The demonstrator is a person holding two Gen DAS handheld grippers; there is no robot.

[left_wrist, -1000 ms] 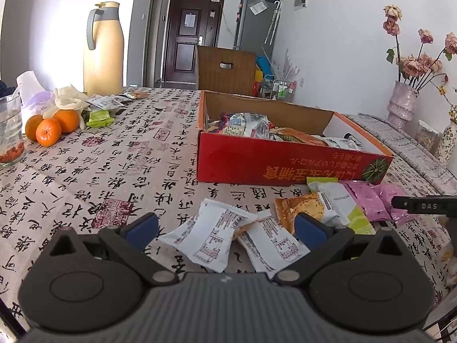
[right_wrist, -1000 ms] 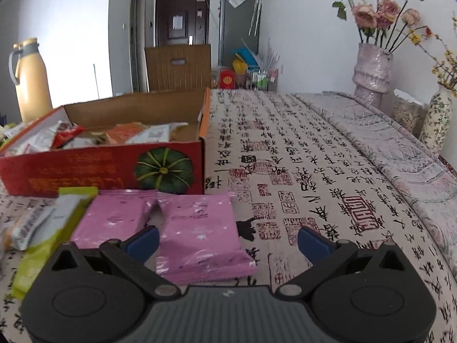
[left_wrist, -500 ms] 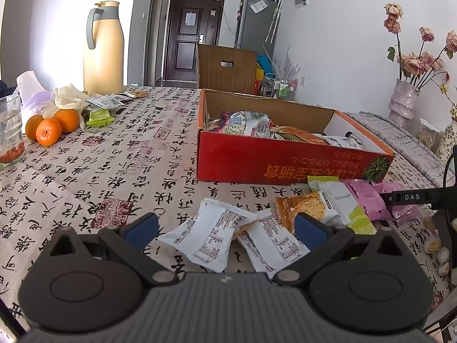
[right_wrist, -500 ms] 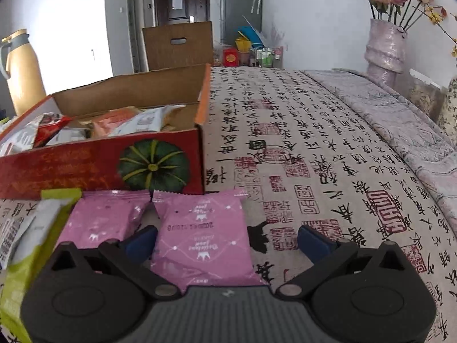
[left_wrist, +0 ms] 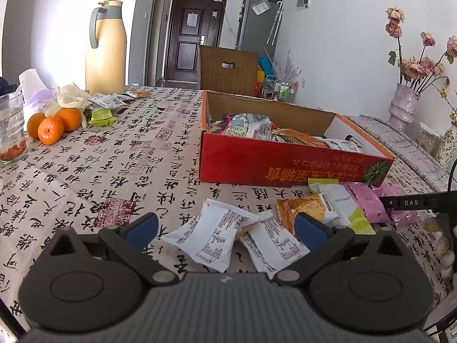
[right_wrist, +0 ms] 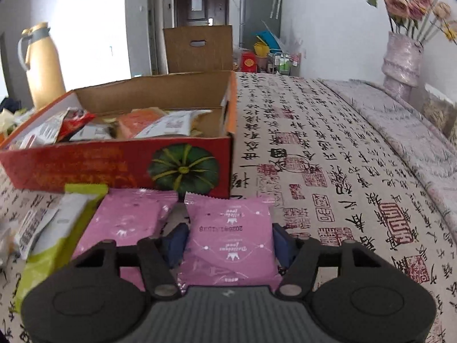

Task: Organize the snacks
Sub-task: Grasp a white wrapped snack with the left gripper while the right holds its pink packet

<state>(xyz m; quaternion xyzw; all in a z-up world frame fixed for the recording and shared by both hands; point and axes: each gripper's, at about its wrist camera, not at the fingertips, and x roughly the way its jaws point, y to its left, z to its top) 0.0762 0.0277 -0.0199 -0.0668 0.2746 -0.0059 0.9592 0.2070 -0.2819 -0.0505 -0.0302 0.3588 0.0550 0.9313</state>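
On my left wrist view, far left, I see a glass [left_wrist: 11, 131] and three oranges [left_wrist: 52, 124] on the calligraphy-print tablecloth [left_wrist: 137, 154], with a tall cream thermos jug [left_wrist: 106, 47] standing behind them. My left gripper [left_wrist: 225, 227] hangs low over the cloth with its blue pads spread wide, nothing between them; two white snack packets [left_wrist: 211, 235] lie just ahead of it, overlapping at their inner edges. Right of those sits an orange packet [left_wrist: 300, 210], then a white-and-green packet [left_wrist: 338, 203] partly over it, then the pink ones. Behind this row stands the red cardboard box [left_wrist: 285, 163], open-topped and already holding a heap of wrapped snacks. On my right wrist view, the left pink packet [right_wrist: 128, 220] lies flat beside the white-and-green one, close to the front wall of the box. My right gripper [right_wrist: 230, 241] has its blue pads pressed against both side edges of the right pink packet [right_wrist: 231, 237], which sits just in front of the box's pumpkin picture. Far right, a pale vase of roses [right_wrist: 402, 57] stands at the table's edge.
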